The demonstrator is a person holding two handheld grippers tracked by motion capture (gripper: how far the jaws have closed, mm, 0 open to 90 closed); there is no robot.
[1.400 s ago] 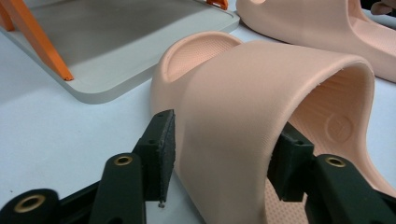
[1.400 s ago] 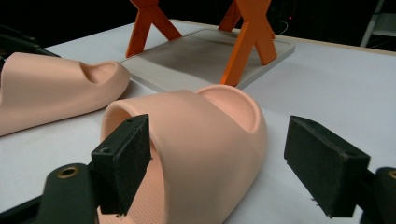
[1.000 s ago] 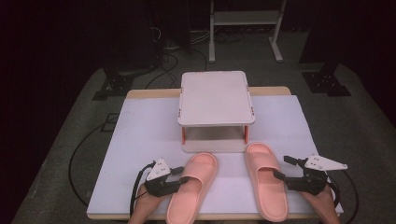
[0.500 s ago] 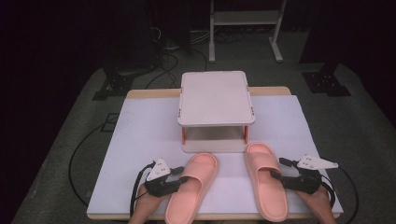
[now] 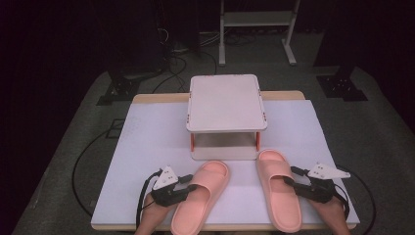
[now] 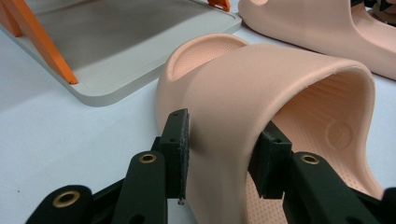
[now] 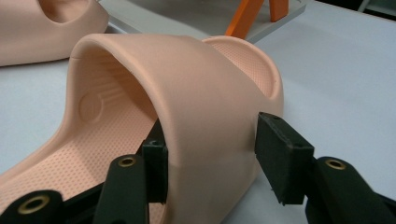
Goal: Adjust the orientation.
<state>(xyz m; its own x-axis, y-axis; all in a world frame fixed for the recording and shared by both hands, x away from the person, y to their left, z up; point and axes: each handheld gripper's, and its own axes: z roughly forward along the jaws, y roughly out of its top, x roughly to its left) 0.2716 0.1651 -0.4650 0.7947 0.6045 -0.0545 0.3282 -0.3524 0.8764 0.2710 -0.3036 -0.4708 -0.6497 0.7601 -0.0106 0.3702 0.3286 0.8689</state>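
The high view looks forward and down from above the near table (image 5: 147,147) edge. Each gripper view sits low and close behind its jaws, facing a pink slipper's (image 6: 261,107) strap; both share the far white shelf (image 7: 187,18).

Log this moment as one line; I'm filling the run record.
left gripper: closing, pads on left slipper strap | right gripper: closing round right slipper strap, outer pad off | rack: empty
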